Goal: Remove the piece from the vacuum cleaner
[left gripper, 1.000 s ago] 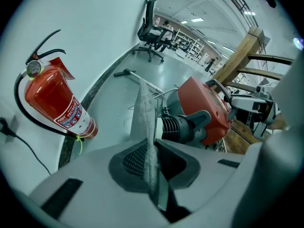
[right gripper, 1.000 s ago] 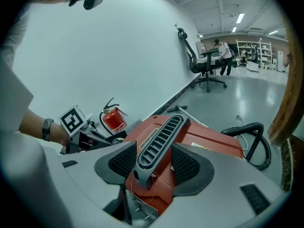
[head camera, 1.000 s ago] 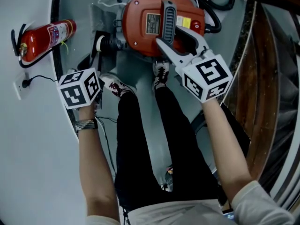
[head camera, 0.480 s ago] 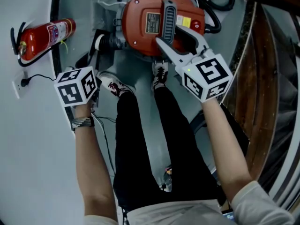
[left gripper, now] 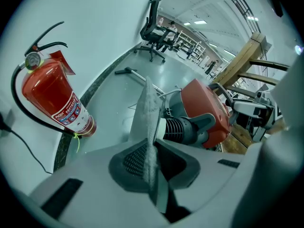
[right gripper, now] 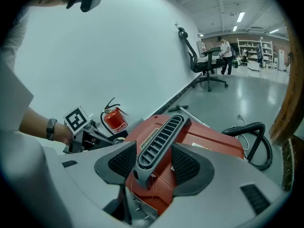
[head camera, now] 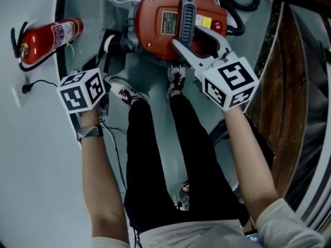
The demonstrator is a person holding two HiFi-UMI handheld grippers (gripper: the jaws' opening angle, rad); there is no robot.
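Note:
The red vacuum cleaner stands on the floor in front of the person's feet. My right gripper reaches over its top. In the right gripper view the jaws are shut on the dark ribbed carrying handle, one pad on each side. At the vacuum's left side, by the black ribbed hose connector, my left gripper is shut on a thin grey flat piece seen edge-on. In the head view the left gripper's marker cube hides its jaws.
A red fire extinguisher leans against the white wall, with a socket and cable below it. The person's shoes stand just in front of the vacuum. A black hose loops behind it. Wooden beams run along the right.

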